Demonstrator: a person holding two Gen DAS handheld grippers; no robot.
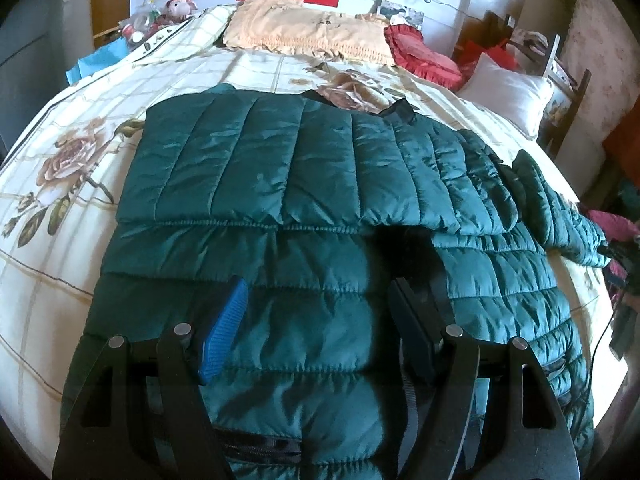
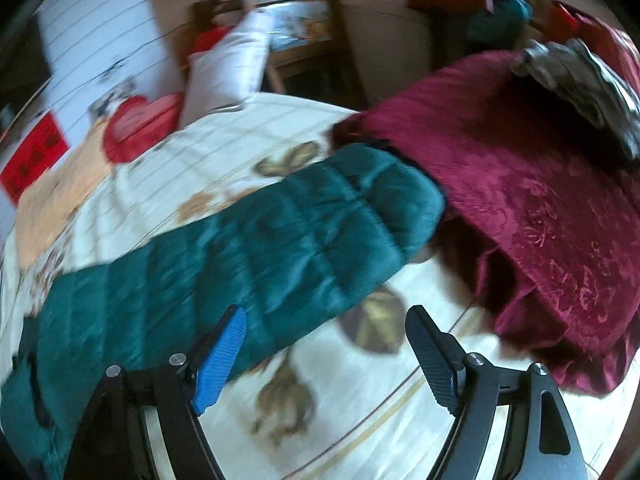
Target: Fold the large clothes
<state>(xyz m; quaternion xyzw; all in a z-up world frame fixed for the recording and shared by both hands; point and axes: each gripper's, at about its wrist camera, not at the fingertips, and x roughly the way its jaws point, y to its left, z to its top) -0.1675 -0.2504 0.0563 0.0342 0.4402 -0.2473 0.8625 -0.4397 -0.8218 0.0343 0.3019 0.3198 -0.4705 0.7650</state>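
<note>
A dark green quilted puffer jacket lies flat on the bed, one side folded over its middle. Its other sleeve stretches off to the right. My left gripper is open and empty, hovering just above the jacket's near part. In the blurred right wrist view, the green sleeve lies across the bedspread. My right gripper is open and empty, with its blue left finger beside the sleeve's near edge.
The bed has a cream floral bedspread. Pillows, a red cushion and a white pillow lie at the headboard. A crimson blanket is heaped on the right next to the sleeve's end.
</note>
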